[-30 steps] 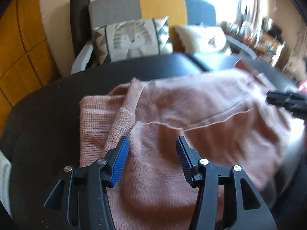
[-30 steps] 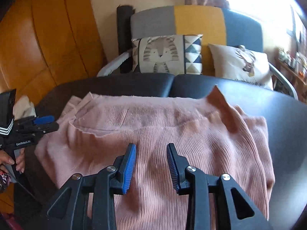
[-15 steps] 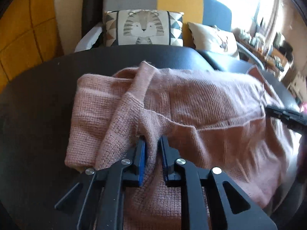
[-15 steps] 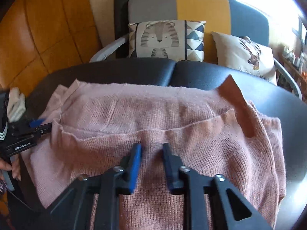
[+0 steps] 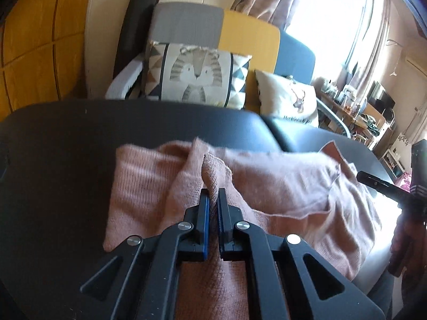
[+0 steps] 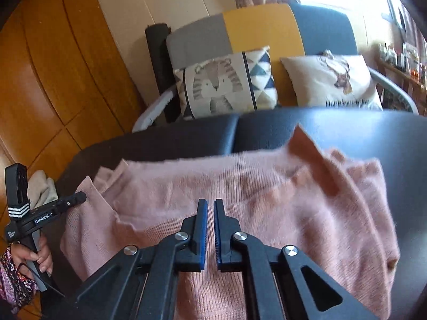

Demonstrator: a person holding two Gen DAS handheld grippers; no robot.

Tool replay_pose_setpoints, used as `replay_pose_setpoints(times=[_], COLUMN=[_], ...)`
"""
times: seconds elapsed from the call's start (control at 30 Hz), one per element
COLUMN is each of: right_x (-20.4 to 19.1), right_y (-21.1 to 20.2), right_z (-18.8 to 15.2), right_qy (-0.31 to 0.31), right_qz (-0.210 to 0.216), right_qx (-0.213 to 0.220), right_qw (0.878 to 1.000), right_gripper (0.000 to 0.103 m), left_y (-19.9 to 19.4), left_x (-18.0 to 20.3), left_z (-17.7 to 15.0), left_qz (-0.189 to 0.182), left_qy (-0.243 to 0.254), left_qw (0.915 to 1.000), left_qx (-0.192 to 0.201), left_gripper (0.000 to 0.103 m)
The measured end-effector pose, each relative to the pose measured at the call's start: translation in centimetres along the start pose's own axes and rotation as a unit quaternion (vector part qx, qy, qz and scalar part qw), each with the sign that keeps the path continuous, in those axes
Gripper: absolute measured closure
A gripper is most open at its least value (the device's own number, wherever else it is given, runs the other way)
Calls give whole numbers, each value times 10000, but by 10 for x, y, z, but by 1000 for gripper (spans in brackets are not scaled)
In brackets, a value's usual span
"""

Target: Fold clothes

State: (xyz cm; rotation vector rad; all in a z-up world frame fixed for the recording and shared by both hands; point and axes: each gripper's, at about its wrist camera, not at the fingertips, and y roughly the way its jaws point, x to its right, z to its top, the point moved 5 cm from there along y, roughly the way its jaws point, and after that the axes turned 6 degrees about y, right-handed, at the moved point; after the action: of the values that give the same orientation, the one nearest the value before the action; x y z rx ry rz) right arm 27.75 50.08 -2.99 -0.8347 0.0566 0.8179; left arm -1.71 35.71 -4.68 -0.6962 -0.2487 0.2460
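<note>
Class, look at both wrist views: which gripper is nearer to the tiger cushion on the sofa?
Left. The left gripper grips the pink sweater almost straight before the tiger cushion; the right gripper grips it further right, toward the deer cushion.

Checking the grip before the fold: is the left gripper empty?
No, the left gripper is shut on a raised ridge of the pink sweater.

White lettering reading "GenRobot.AI" stood on the side of the black handheld left gripper [image 6: 77, 198], seen from the right wrist view. A smaller white label lower on its black handle was too small to read. Dark lettering along the bottom of the cream deer-print cushion [image 6: 333, 80] was blurred and unreadable.
</note>
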Motion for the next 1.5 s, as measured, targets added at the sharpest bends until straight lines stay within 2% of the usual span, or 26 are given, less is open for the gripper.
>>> replay_pose_setpoints(times=[0.07,0.13,0.33,0.37,0.5,0.63,0.83,1.0,1.07,1.1,1.17,1.37,1.5], right_x=[1,11,62,70,95,104,110,111,110,109,105,97,93], right_y=[0,6,16,17,18,26,51,49,47,47,44,30,10], right_z=[7,11,8,8,10,16,13,9,9,9,8,8,19], right_qy=[20,170,269,290,398,269,36,-77,-144,-206,-275,-357,-327], right_qz=[121,43,-1001,-1075,-1110,-1008,-887,-827,-905,-953,-977,-1024,-1075], right_qx=[-58,-232,-339,-339,-340,-476,-1170,-1218,-1188,-1183,-1146,-841,-487], right_qw=[9999,9996,9940,9932,9924,9934,9892,9891,9887,9882,9882,9905,9925], right_gripper=[99,77,77,77,77,77,75,75,80,92,98,100,102], left_y=[-3,-6,-4,-3,-1,0,0,5,6,6,6,0,-4], left_x=[1,1,-7,-8,-12,-12,-11,-13,-14,-15,-15,-18,-19], left_z=[4,6,-7,-9,-16,-18,-20,-22,-23,-23,-23,-20,-15], left_qz=[35,123,183,177,154,167,184,153,124,114,115,122,76], left_qy=[85,175,0,-50,-190,-210,-187,-320,-390,-408,-404,-447,-521], left_qw=[9999,9997,9998,9998,9997,9996,9997,9994,9991,9991,9991,9989,9986], left_qx=[68,137,93,74,60,42,4,-50,-69,-72,-63,22,96], left_gripper=[98,98,98,98,98,98,98,98,98,98,98,98,98])
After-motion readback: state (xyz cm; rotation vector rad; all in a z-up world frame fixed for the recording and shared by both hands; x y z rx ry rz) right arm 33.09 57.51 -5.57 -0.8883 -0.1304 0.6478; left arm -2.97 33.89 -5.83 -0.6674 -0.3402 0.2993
